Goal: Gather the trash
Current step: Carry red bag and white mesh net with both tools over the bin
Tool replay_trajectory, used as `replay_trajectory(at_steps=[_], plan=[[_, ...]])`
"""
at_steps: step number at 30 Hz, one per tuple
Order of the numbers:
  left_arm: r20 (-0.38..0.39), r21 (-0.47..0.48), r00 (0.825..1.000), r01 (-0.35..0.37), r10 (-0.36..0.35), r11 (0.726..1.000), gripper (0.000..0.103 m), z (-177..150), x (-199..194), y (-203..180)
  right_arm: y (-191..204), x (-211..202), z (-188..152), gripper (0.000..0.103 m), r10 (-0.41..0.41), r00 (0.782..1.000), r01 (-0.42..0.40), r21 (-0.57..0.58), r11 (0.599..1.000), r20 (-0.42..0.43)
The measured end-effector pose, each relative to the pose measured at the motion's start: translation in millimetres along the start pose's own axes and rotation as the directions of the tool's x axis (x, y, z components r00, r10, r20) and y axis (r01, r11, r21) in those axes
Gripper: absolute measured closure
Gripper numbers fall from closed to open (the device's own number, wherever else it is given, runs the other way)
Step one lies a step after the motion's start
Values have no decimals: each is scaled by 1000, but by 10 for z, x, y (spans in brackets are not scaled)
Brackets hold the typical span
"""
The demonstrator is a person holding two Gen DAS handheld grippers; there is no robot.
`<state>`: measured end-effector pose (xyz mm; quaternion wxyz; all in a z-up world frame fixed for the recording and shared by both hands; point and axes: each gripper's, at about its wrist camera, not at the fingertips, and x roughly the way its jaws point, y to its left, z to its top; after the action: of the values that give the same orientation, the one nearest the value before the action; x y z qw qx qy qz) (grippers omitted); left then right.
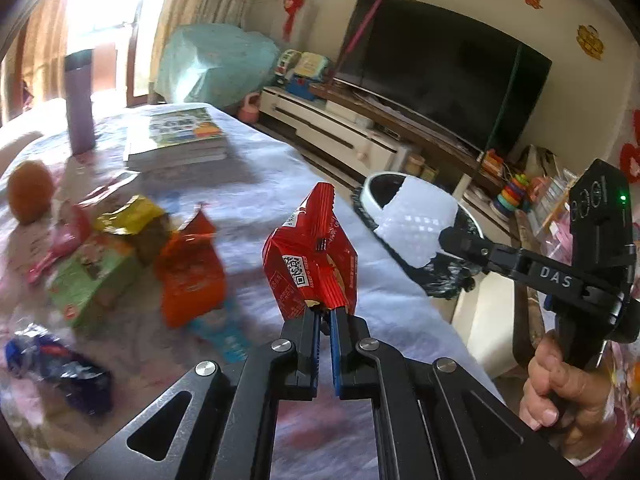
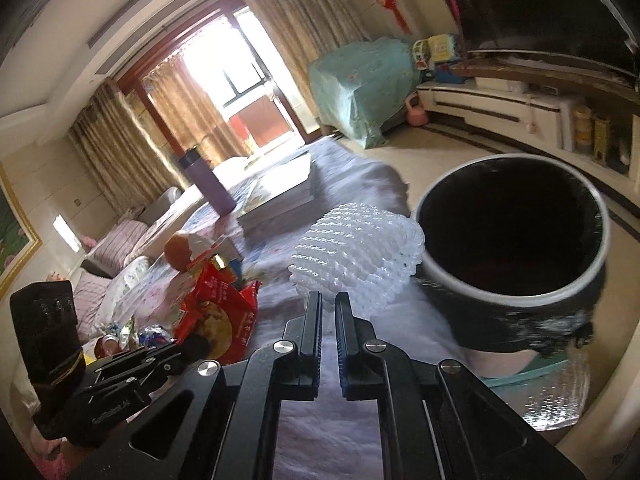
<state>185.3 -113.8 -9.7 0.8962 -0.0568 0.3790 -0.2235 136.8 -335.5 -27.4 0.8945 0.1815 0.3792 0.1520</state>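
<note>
My left gripper [image 1: 325, 314] is shut on a red snack wrapper [image 1: 310, 256] and holds it above the table; the wrapper also shows in the right wrist view [image 2: 216, 312]. My right gripper [image 2: 329, 300] is shut on a white foam fruit net [image 2: 356, 248], held next to the rim of a black bin with a white rim [image 2: 512, 240]. In the left wrist view the net [image 1: 416, 220] hangs over the bin [image 1: 380, 196] beyond the table's right edge. More wrappers lie on the table: orange [image 1: 188, 272], yellow [image 1: 128, 220], blue [image 1: 56, 364].
A table with a pale floral cloth [image 1: 256, 184] carries a green box [image 1: 88, 280], an orange fruit [image 1: 30, 192], a stack of books [image 1: 176, 140] and a purple flask [image 1: 80, 104]. A TV [image 1: 444, 72] on a low cabinet stands behind.
</note>
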Motion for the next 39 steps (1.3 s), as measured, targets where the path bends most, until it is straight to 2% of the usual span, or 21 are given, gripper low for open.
replay_trajectory(at_steps=[16,39], plan=[[-8,80,999,49,-49,996,100,318,481,-366,-438,-336,90,97,-87,995,84,53,995,53],[-49,132,995,87,-81,987,100,723,1210,-807,-971,-306,284,97,-151,988,147,104,984,32]])
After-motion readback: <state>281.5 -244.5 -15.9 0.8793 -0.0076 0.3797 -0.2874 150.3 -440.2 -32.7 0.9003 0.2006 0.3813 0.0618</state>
